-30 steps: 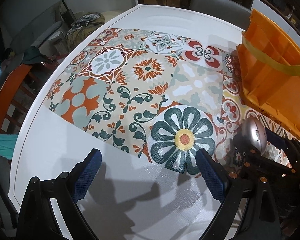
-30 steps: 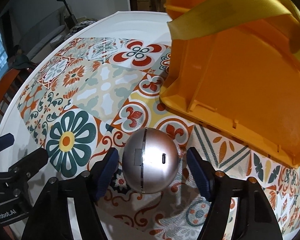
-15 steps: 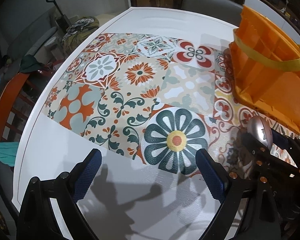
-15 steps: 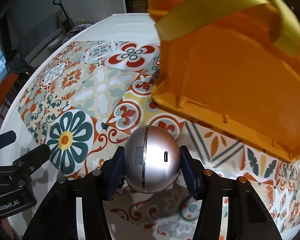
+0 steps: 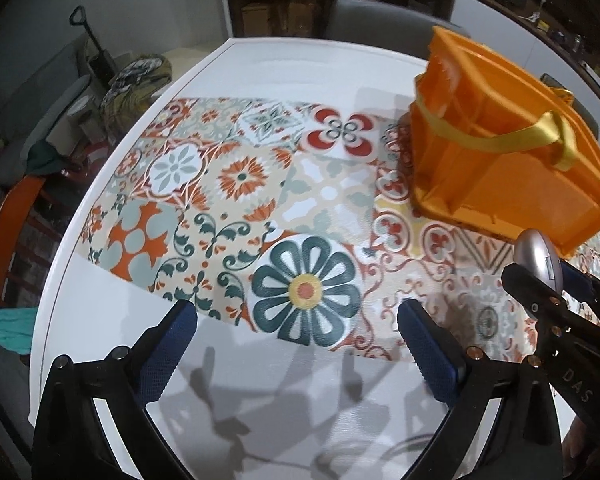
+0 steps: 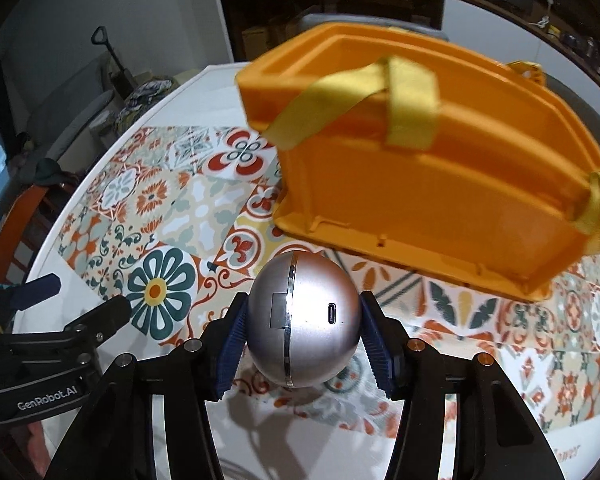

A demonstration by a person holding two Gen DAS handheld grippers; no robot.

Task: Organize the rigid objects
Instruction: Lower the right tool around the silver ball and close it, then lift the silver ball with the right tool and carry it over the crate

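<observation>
Left wrist view: orange chair (image 5: pixel 8 236) at far left, white table (image 5: pixel 112 320) with a patterned tile mat (image 5: pixel 308 208), orange bin (image 5: pixel 500 160) with a yellow strap (image 5: pixel 500 140) at right, grey chair (image 5: pixel 372 16) behind the table. Left gripper (image 5: pixel 296 344) is spread wide over bare table, nothing between its jaws; they have just been opening. Right wrist view: right gripper (image 6: pixel 304 336) clamps the silver ball (image 6: pixel 304 320), blue pads pressing both sides, ball lifted off the mat in front of the bin. A second ago the jaws stood apart around the ball on the mat; the bin now sits lower in view.
</observation>
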